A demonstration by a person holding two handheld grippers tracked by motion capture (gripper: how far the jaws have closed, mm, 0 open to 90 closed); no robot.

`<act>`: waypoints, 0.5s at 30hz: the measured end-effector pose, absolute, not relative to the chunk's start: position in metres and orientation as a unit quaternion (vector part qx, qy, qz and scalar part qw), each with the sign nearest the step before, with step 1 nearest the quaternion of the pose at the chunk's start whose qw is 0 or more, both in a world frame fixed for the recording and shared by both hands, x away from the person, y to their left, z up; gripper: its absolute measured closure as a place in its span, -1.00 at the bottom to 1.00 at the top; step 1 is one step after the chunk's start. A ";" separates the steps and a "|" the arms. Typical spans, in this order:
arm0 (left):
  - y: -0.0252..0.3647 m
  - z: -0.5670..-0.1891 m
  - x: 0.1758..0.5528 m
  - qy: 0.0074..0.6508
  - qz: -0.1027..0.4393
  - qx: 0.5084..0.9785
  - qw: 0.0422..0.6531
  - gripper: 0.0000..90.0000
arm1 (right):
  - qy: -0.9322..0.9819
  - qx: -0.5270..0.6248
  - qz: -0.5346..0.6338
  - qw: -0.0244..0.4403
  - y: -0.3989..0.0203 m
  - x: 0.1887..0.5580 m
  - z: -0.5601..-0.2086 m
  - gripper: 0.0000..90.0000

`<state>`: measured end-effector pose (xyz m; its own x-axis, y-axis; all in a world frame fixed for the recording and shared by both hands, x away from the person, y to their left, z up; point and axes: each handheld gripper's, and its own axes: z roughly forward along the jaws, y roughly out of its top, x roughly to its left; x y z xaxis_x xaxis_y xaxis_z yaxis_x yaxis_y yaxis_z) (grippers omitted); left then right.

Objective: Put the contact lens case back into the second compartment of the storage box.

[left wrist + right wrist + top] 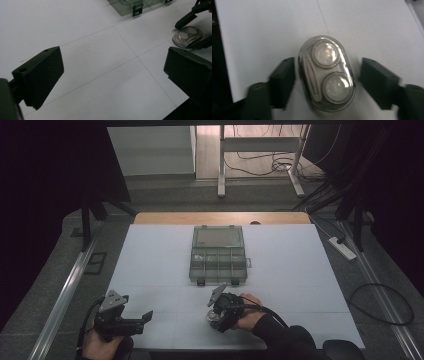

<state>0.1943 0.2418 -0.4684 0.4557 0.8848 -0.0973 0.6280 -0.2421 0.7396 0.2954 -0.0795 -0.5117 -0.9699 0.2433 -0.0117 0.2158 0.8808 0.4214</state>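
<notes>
A small clear oval case (327,73) with two round wells lies flat on the white mat (150,270) near the front edge. My right gripper (328,71) is open and points down over it, one jaw on each long side. The left jaw sits nearly against the case and the right jaw stands a little off. The same case (187,36) lies at the far right of the left gripper view, between the right gripper's fingertips (186,20). My left gripper (112,70) is open above bare mat at the front left (146,317), holding nothing.
A clear plastic organizer box (218,254) with several compartments lies shut at the middle of the mat, its latches (137,7) facing me. A power strip (342,248) and cables lie on the floor to the right. Metal rails run along both sides of the table.
</notes>
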 end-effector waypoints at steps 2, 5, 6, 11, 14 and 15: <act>0.242 -0.468 0.194 0.492 0.174 0.769 0.370 -0.94 | 0.969 0.115 0.218 0.032 -0.080 0.295 -0.511 -0.03; 0.242 -0.468 0.194 0.492 0.174 0.769 0.369 -0.94 | 0.969 0.113 0.217 0.031 -0.080 0.295 -0.510 -0.01; 0.242 -0.468 0.194 0.492 0.174 0.769 0.369 -0.94 | 0.969 0.114 0.217 0.031 -0.080 0.295 -0.510 0.00; 0.241 -0.468 0.194 0.491 0.174 0.770 0.369 -0.94 | 0.969 0.120 0.213 0.031 -0.079 0.294 -0.510 0.04; 0.241 -0.468 0.194 0.491 0.175 0.770 0.369 -0.94 | 0.967 0.133 0.218 0.024 -0.080 0.295 -0.509 0.07; 0.241 -0.468 0.194 0.491 0.175 0.770 0.369 -0.94 | 0.966 0.136 0.221 0.020 -0.080 0.296 -0.508 0.08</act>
